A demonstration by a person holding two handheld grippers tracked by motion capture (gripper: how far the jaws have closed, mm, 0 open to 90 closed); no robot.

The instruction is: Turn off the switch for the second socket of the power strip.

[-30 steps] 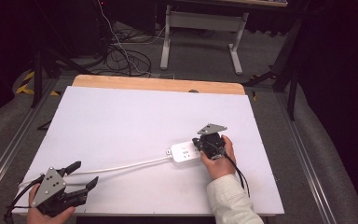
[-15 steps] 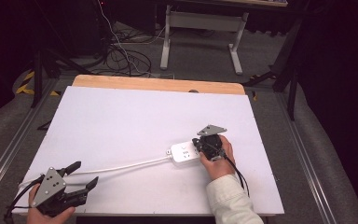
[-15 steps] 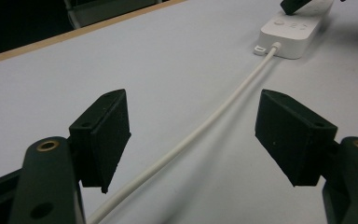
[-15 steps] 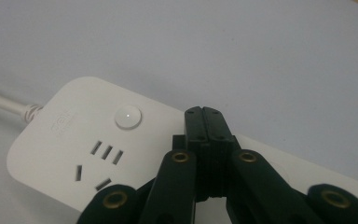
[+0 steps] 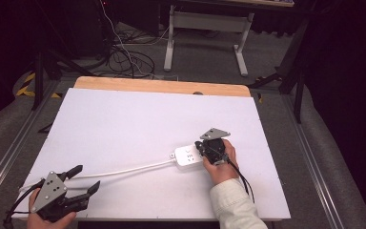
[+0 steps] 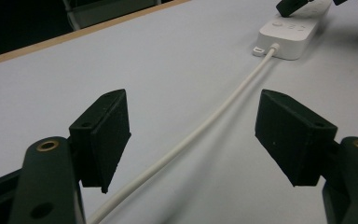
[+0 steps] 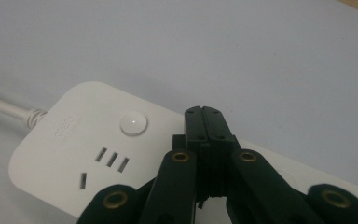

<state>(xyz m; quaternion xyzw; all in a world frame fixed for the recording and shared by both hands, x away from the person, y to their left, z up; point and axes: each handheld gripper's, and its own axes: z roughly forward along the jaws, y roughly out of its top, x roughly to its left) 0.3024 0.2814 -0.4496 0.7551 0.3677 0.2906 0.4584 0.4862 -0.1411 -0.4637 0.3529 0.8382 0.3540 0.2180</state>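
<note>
power strip (image 5: 189, 158): white, lies flat on the white table (image 5: 124, 124), right of centre; long axis runs left-right in the high view, cord end to the left.
round button (image 7: 134, 123): seen on top of the strip, near the cord end, above the sockets.
right gripper (image 5: 204, 148): jaws pressed together, nothing between them; tips are set over the strip's top, just beside the button; contact w/ the top can't be told.
left gripper (image 5: 86, 179): released, jaws wide apart, nothing held; at the near-left corner, well apart from the strip.
cord (image 6: 214, 116): runs from the strip toward the left gripper, passes btwn its jaws in the left gripper view, not pinched.
key relation: button lies just left of and beyond the right gripper's tips; right hand is judged far nearer, so a short shift along the strip's long axis toward the cord end is called for.
</note>
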